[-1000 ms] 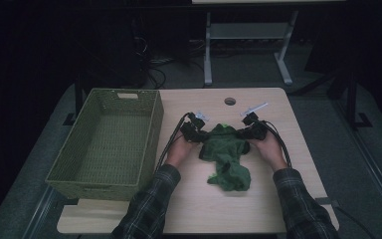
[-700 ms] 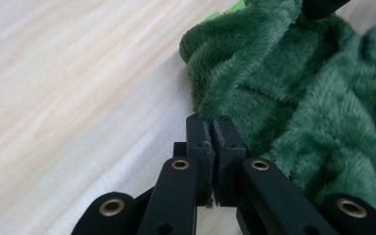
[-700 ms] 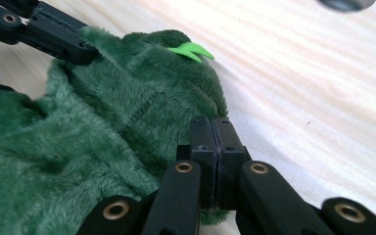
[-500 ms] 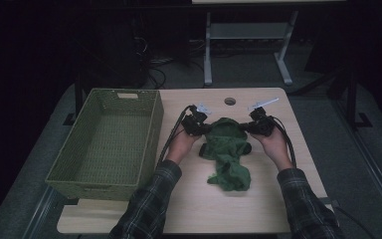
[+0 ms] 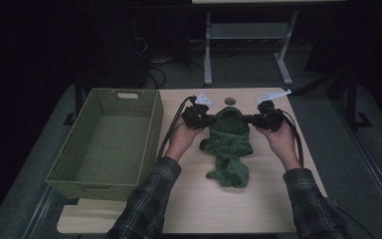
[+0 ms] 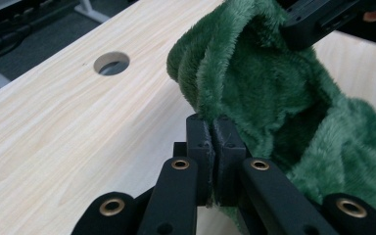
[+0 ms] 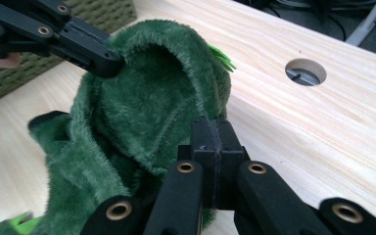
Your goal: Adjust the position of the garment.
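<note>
The high view looks forward and down from above the person's side of the table (image 5: pixel 258 209), far enough back to take in the whole tabletop, the woven basket (image 5: pixel 107 144) at its left and the dark floor beyond. The left gripper view sits right behind its own jaws, almost on the green plush cloth (image 6: pixel 274 93), facing across the table toward the round hole (image 6: pixel 111 63). The right gripper view is equally close, looking from the opposite side. Both share the cloth (image 7: pixel 152 112), the hole (image 7: pixel 305 71) and each other's jaws.
</note>
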